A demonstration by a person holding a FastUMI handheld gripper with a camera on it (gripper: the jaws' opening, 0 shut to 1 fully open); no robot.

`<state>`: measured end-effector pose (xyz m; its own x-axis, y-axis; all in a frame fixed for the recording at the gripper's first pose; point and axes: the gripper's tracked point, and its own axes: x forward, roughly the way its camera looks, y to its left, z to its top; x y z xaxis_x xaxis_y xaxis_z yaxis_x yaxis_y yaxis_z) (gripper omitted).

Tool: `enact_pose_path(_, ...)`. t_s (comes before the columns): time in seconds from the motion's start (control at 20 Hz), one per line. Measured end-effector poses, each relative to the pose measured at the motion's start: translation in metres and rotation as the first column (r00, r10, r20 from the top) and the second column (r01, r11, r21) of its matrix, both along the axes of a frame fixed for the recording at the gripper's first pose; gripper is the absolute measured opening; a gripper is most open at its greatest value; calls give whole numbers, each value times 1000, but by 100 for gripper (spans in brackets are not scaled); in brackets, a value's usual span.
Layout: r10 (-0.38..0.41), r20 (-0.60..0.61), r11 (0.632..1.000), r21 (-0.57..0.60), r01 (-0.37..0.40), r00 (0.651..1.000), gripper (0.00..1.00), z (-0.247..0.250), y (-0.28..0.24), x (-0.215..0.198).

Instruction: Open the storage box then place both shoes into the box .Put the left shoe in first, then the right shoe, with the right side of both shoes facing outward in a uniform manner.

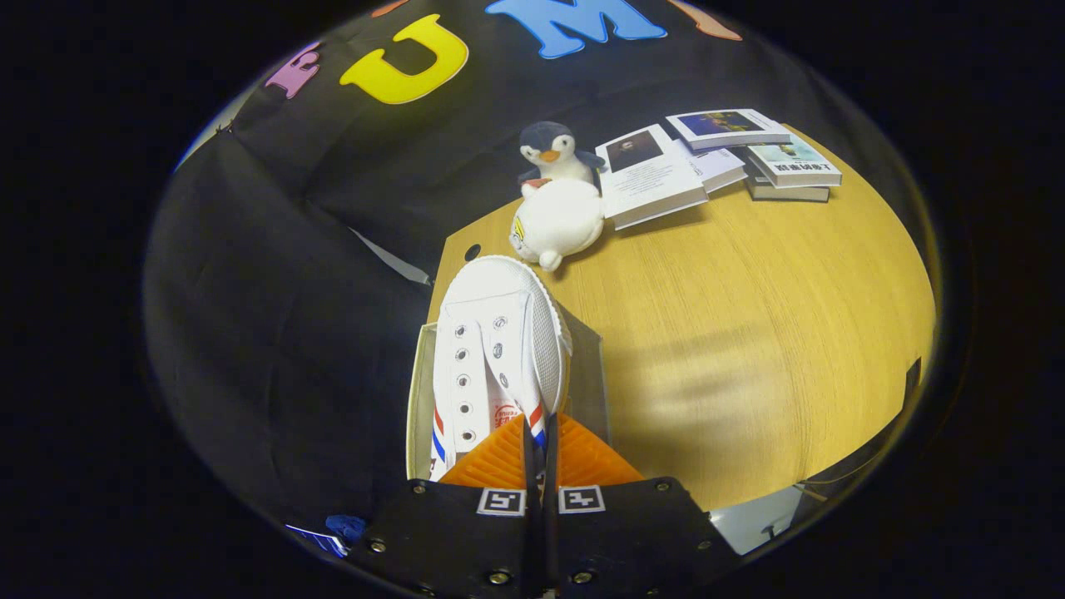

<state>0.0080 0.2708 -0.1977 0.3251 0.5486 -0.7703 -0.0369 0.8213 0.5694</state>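
1. In the gripper view we see a white shoe (497, 353) running straight ahead of the gripper (539, 445), toe pointing away from us towards the plush toys, laces and eyelets facing up.
2. We judge it is held by its heel end and kept lengthwise so that it can go down into the storage box (586, 374), whose pale wall shows along the shoe's left and whose clear wall shows along its right, at the near corner of the worktop (749, 333).
3. The shoe sits over or partly inside the box; we cannot tell whether it rests on the bottom.
4. The jaws are drawn almost together, with only a thin slit between them; they appear to pinch the rim of the shoe's opening near the red and blue stripes.
5. Beyond the toe lie a white plush toy (556, 223) and a penguin toy (552, 151), touching; books (715, 158) are spread well apart from the box, so the lowering path looks free.
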Motion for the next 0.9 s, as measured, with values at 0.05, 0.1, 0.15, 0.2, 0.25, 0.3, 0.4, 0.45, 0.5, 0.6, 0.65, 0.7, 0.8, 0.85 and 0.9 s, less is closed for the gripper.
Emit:
enact_pose_path(0.05, 9, -2, 1000, -5, -9, 1000, 0, -2, 7, 0)
enact_pose_path(0.1, 17, -5, 1000, -13, -17, 1000, 0, -6, 14, -2)
enact_pose_path(0.15, 24, -9, 999, -24, -24, 1000, 0, -10, 19, -2)
enact_pose_path(0.2, 30, -12, 999, -37, -30, 999, 1, -14, 23, -4)
enact_pose_path(0.25, 31, -18, 998, -51, -32, 999, 0, -20, 25, -5)
enact_pose_path(0.3, 31, -26, 997, -67, -33, 999, 0, -26, 27, -6)
enact_pose_path(0.4, 29, -42, 995, -93, -32, 999, 1, -36, 29, -9)
enact_pose_path(0.45, 25, -47, 995, -94, -30, 999, 0, -38, 31, -9)
enact_pose_path(0.5, 26, -48, 995, -94, -31, 998, 0, -40, 34, -8)
enact_pose_path(0.6, 40, -42, 996, -83, -44, 998, 1, -39, 42, -9)
enact_pose_path(0.65, 47, -34, 998, -50, -49, 998, 15, -32, 49, -8)
enact_pose_path(0.7, 47, -10, 997, -59, -48, 999, 26, -27, 46, -5)
enact_pose_path(0.8, 67, 42, 995, -73, -64, 997, 55, -18, 44, 0)
enact_pose_path(0.85, 80, 68, 995, -62, -76, 994, 83, -11, 49, 2)
enact_pose_path(0.9, 86, 101, 993, -92, -77, 991, 94, -6, 43, 5)
